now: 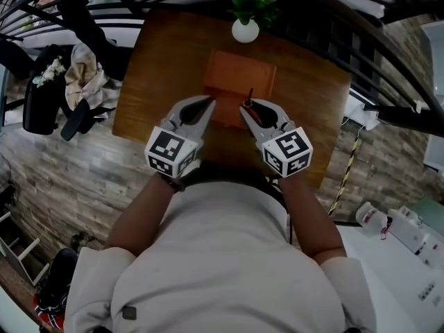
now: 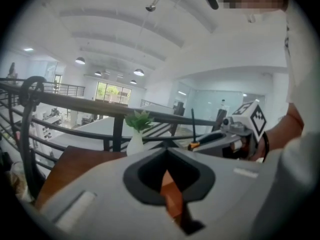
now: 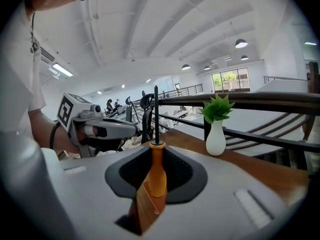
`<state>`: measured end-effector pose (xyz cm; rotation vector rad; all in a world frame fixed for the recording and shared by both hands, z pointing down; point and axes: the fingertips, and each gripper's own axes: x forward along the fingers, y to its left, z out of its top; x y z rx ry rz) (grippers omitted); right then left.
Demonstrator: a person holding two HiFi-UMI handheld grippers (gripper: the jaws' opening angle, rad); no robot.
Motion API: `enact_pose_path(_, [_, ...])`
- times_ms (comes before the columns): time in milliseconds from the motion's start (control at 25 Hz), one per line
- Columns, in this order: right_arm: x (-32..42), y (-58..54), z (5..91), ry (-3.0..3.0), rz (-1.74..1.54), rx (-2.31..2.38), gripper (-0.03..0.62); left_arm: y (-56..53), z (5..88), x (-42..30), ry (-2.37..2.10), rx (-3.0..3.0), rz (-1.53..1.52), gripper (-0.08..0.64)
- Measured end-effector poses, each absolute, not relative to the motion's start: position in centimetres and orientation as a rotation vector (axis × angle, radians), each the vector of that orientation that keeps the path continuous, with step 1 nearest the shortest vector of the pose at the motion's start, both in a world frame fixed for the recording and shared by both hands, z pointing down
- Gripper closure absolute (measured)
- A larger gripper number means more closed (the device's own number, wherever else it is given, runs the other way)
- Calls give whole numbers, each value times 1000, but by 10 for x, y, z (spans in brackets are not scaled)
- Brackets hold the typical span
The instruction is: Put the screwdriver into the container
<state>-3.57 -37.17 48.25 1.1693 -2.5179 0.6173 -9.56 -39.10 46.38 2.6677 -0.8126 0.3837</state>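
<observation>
table by railing, perhaps mezzanine

The table is brown wood with fine grain and a soft sheen; the container looks matt orange (its material is unclear). The screwdriver has a smooth, glossy orange plastic handle and a dark metal shaft. The left gripper and right gripper are matt grey plastic. The vase is smooth glossy white, the railing dark metal, the floor rough planks
</observation>
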Motion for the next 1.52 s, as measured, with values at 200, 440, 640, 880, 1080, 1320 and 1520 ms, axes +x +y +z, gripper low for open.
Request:
enact_pose_path(200, [-34, -378, 519, -2468, 649, 1095, 513, -398, 494, -98, -822, 2610, 419, 558])
enact_pose_path(440, [-38, -388, 556, -2435, 690, 1030, 512, -404, 532, -103, -825, 2560, 464, 558])
enact_pose_path(640, [-38, -388, 585, -2401, 718, 982, 512, -402, 561, -105, -821, 2529, 515, 558])
enact_pose_path(880, [-38, -385, 617, -2352, 765, 937, 513, -402, 584, -99, -808, 2504, 551, 558])
enact_pose_path(1080, [-38, -384, 641, -2309, 791, 896, 512, -403, 600, -99, -799, 2484, 577, 558])
enact_pose_path(1320, [-38, -385, 673, -2237, 797, 841, 513, -403, 618, -99, -790, 2483, 616, 558])
enact_pose_path(1520, [-41, -386, 695, -2188, 793, 805, 513, -405, 626, -96, -789, 2477, 618, 558])
